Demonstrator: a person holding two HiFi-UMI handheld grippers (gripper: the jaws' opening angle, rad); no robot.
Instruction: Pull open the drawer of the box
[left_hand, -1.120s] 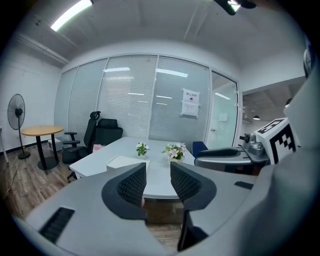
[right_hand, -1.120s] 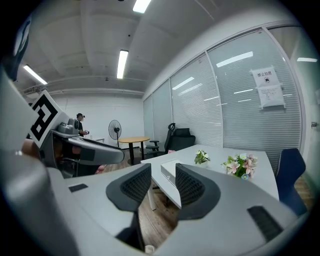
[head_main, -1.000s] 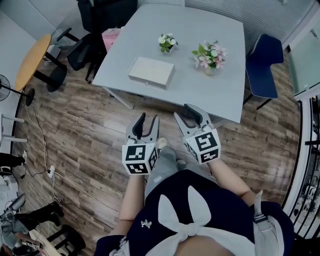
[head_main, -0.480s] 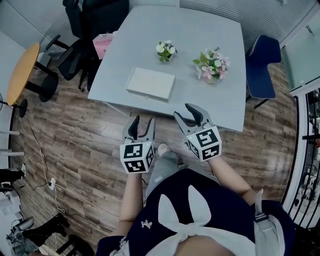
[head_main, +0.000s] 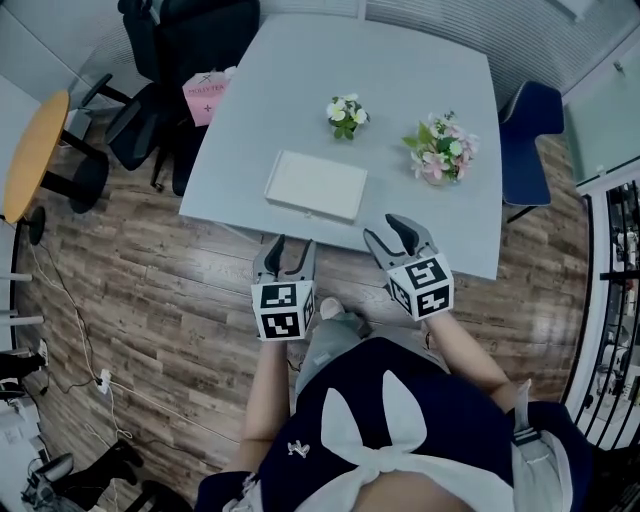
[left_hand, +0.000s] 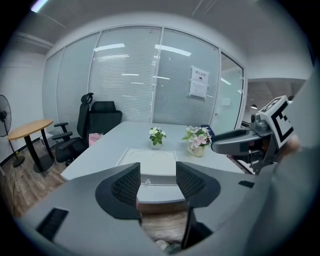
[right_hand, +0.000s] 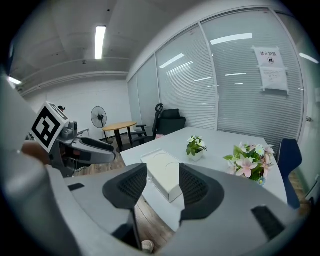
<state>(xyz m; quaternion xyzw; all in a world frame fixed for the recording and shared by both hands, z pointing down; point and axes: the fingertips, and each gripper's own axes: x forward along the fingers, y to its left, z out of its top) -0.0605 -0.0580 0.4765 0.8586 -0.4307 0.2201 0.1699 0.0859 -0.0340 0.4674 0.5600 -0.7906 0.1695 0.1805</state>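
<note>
Both grippers were held low over the wooden floor (head_main: 150, 290), short of the table's near edge. Left gripper (head_main: 290, 248): jaws opening, nothing between the pads, nothing gripped. Right gripper (head_main: 392, 232): same, jaws opening and empty, just beside the table (head_main: 400, 60) edge. The white box (head_main: 316, 185) lay flat near the table's near edge, at about 1 o'clock from the left gripper and 10 o'clock from the right, apart from both. Its drawer front with a small knob (left_hand: 148, 181) faced the person and looked shut. A small white-flower pot (head_main: 346, 112) stood at the box's 12 o'clock, a pink-flower pot (head_main: 442, 152) at its 2 o'clock. A blue chair (head_main: 528, 140) stood at the table's 3 o'clock, black office chairs (head_main: 170, 60) at 10 o'clock, and a round wooden table (head_main: 30, 150) far out at 9 o'clock.
</note>
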